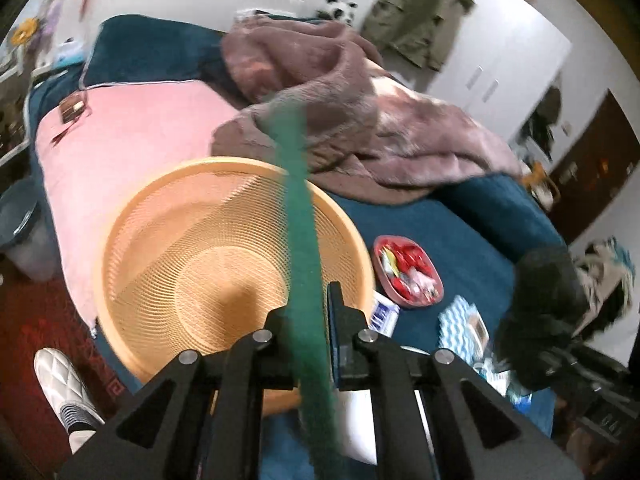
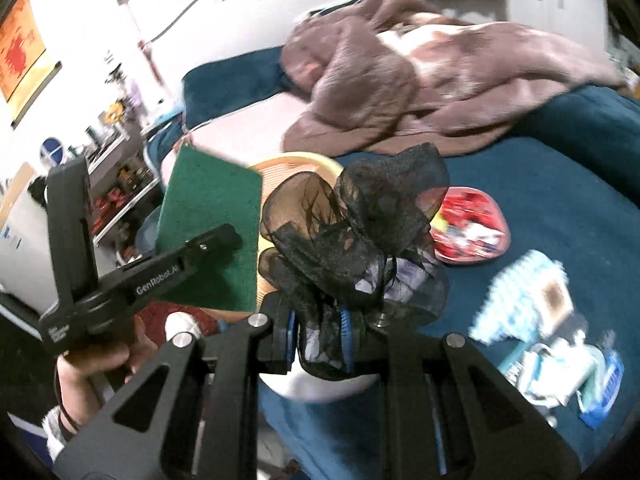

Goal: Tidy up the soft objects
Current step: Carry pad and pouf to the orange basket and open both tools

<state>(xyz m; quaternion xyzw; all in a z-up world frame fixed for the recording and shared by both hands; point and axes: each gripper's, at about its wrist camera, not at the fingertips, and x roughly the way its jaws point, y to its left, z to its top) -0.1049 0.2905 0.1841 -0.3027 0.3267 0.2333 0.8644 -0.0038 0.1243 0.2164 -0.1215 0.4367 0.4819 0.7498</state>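
My left gripper (image 1: 310,316) is shut on a flat green scouring pad (image 1: 302,216), seen edge-on and held above the round orange mesh basket (image 1: 192,256) on the bed. The pad's flat face (image 2: 212,216) and the left gripper (image 2: 216,240) also show in the right wrist view. My right gripper (image 2: 318,332) is shut on a black mesh bath pouf (image 2: 360,232), held above the bed to the right of the basket (image 2: 296,160). The pouf also shows in the left wrist view (image 1: 544,300).
A mauve blanket (image 1: 360,120) is bunched at the back of the blue bedspread (image 1: 460,232). A red tray of small items (image 1: 408,276) and blue-white packets (image 1: 460,324) lie right of the basket. A pink sheet (image 1: 132,140) lies left. A foot in a slipper (image 1: 64,384) stands on the floor.
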